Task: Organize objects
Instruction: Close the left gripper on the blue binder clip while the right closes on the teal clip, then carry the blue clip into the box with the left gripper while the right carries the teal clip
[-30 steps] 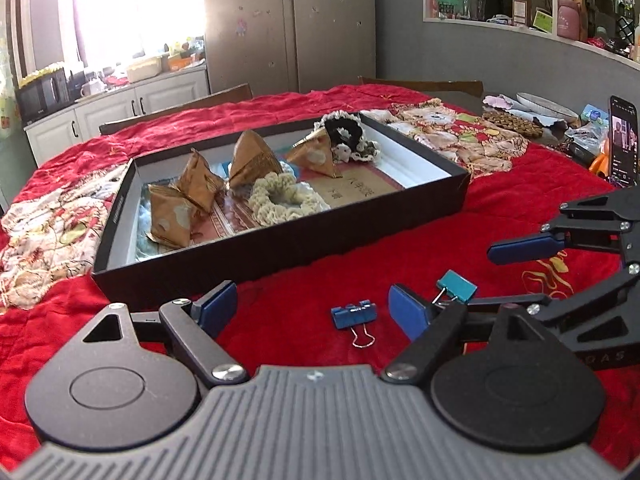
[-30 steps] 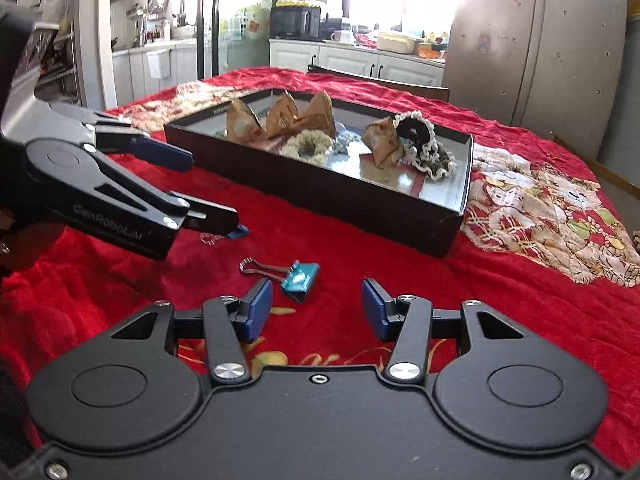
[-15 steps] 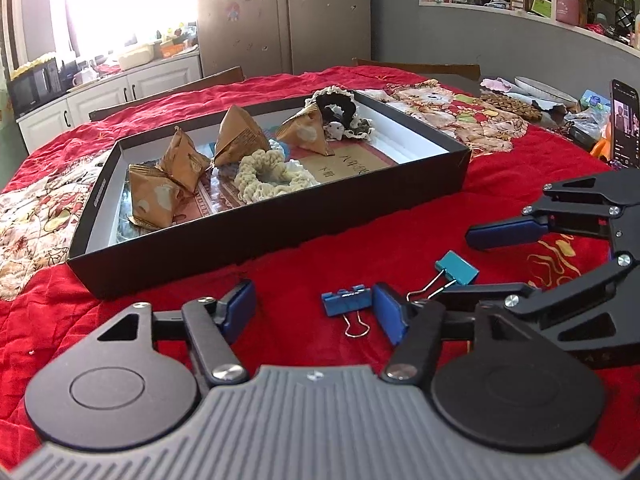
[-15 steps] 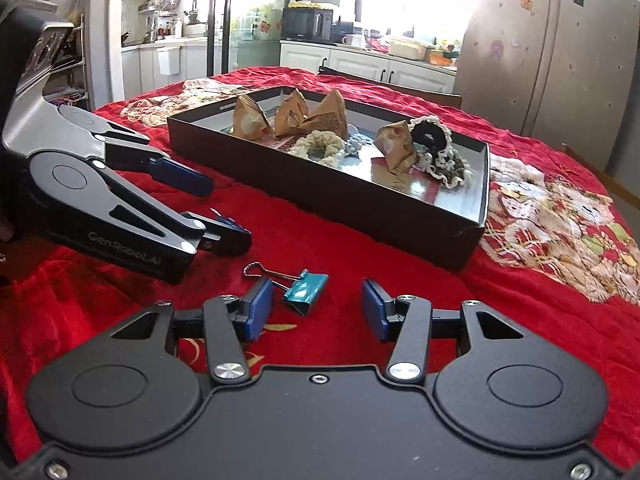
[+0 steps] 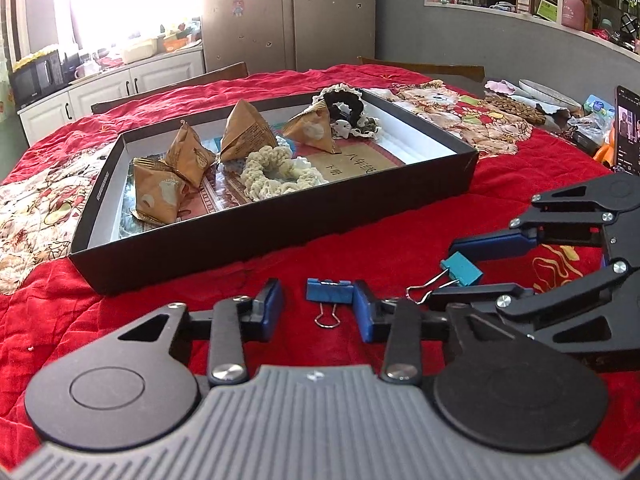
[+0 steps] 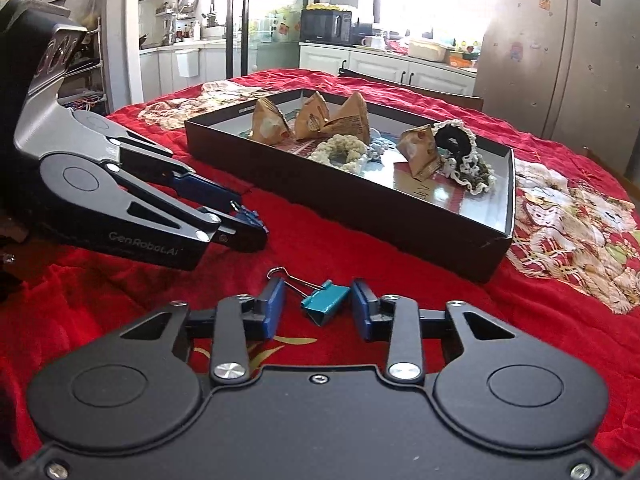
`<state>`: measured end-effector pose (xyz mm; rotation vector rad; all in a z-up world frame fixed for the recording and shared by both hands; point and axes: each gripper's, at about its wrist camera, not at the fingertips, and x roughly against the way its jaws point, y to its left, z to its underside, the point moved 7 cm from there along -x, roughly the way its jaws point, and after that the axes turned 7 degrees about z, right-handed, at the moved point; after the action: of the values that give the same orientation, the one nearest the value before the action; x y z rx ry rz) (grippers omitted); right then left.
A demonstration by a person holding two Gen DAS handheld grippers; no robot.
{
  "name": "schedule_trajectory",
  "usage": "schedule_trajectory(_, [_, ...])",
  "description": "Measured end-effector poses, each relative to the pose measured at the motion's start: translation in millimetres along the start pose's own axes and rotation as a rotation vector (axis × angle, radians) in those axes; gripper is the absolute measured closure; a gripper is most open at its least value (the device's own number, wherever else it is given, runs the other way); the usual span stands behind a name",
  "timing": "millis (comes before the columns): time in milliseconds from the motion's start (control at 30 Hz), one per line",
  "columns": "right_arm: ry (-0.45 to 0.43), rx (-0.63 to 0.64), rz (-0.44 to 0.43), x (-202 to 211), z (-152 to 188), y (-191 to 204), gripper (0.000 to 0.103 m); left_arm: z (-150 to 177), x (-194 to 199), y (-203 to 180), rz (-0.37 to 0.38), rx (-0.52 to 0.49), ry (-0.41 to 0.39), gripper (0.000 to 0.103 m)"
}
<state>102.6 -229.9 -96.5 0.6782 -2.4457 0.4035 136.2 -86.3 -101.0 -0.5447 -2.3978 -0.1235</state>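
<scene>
Two hand-held grippers work low over a red quilted tablecloth (image 5: 400, 232), each with its blue-padded fingers spread around a binder clip. In the left wrist view, the left gripper (image 5: 316, 310) sits at lower centre, fingers apart, with a blue binder clip (image 5: 330, 291) between the tips; the clip's body appears to touch the right-hand pad while a gap remains on the other side, and its wire handle points toward the camera. At the right edge of that frame the right gripper (image 5: 464, 268) reaches in from the side, its two fingers apart above and below a teal binder clip (image 5: 460, 269).

The right wrist view shows the same teal binder clip (image 6: 325, 303) at lower centre, lying tilted on the cloth between the open pads, its wire handles pointing to the upper left; contact with either pad cannot be told. On the left of this frame the left gripper's body carries the lettering "GenRobot.AI".

Beyond both tools, across the middle of each frame, stands a shallow black box lid (image 5: 280, 224) holding brown pyramid-shaped snack packets (image 5: 244, 132), a cream crocheted scrunchie (image 5: 276, 174) and a black lace-edged scrunchie (image 5: 344, 110). Handwritten characters on a card in the tray are too small to read. At the far right edge of the left wrist view an upright phone (image 5: 627, 132) shows a lit screen.
</scene>
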Motion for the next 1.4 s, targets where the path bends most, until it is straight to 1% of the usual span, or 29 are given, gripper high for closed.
schedule_trajectory(67, [-0.001, 0.004, -0.005, 0.2, 0.0, 1.1, 0.075, -0.2, 0.1, 0.1, 0.0, 0.0, 0.0, 0.067])
schedule_trajectory(100, [0.0, 0.003, -0.01, 0.3, 0.0, 1.5, 0.076, -0.2, 0.1, 0.2, 0.0, 0.0, 0.001, 0.068])
schedule_trajectory(367, [0.001, -0.006, -0.009, 0.5, 0.0, 2.4, 0.076, 0.0, 0.4, 0.9, -0.004, -0.002, 0.001, 0.074])
schedule_trajectory(1167, [-0.002, -0.025, -0.001, 3.9, 0.5, 1.8, 0.077, 2.0, 5.1, 2.5, -0.007, -0.005, 0.0, 0.075])
schedule_trajectory(1400, [-0.013, -0.028, 0.002, 7.4, -2.2, 1.3, 0.077, 1.3, 17.6, 2.3, 0.015, 0.005, -0.004, 0.075])
